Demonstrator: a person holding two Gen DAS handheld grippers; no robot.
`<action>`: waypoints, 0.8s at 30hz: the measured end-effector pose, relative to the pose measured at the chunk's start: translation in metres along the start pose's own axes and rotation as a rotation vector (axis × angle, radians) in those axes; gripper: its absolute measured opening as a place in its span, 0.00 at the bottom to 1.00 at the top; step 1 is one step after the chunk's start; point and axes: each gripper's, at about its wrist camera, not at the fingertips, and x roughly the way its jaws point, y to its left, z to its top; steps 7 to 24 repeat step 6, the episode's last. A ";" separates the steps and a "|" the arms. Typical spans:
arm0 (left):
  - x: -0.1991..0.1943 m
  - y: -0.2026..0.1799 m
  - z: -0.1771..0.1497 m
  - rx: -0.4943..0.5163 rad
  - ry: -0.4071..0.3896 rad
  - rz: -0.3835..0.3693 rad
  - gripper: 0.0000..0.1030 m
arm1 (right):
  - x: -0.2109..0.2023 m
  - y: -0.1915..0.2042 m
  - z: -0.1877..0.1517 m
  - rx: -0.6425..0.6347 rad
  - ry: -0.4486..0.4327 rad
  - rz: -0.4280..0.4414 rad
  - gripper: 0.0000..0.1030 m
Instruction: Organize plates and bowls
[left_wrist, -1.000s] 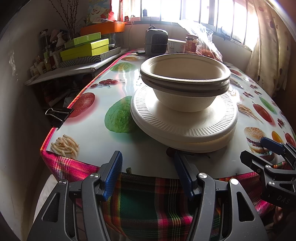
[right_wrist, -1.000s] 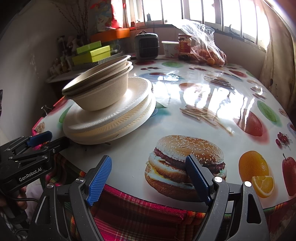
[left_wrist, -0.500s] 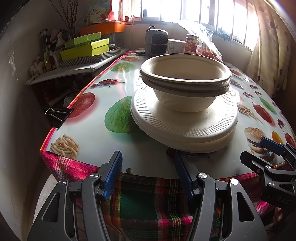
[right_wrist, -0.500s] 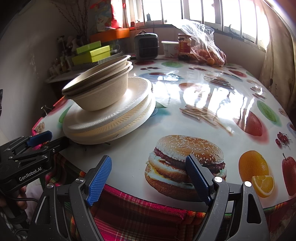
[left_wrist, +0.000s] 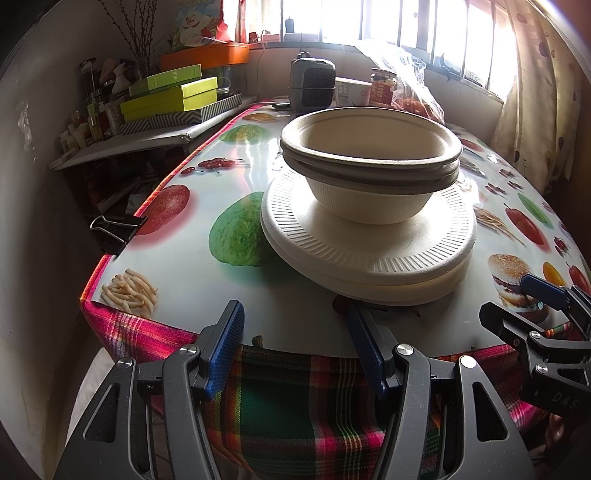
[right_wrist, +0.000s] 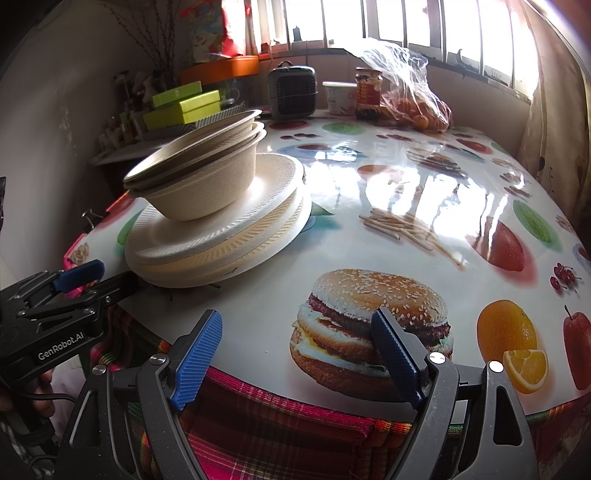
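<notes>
Both claws, left (left_wrist: 295, 347) and right (right_wrist: 295, 350), gape empty at the bench (right_wrist: 369, 236) edge, so I'd pinch the nested bowls (left_wrist: 369, 162) by the rim and lift straight off the plates (left_wrist: 369, 254).

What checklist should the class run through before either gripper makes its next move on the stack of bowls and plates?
1. Left gripper open and empty: ok, nothing between its blue pads.
2. Right gripper open and empty: ok.
3. Bowls nested and sitting on the plates: ok, though in the right wrist view they look tilted.
4. Plates stacked evenly: not ok, their edges are offset.
5. Stack fully on the table: ok, but close to the near edge.
6. Free space to sort into: ok, the table to the right of the stack is bare.
</notes>
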 end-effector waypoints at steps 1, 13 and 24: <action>0.000 0.000 0.000 0.000 0.000 0.000 0.58 | 0.000 0.000 0.000 0.000 0.000 0.000 0.81; 0.000 0.000 0.000 0.001 0.000 0.001 0.58 | 0.000 0.000 0.000 0.000 0.000 0.000 0.81; 0.000 0.000 0.000 0.001 0.000 0.001 0.58 | 0.000 0.000 0.000 0.000 0.000 0.000 0.81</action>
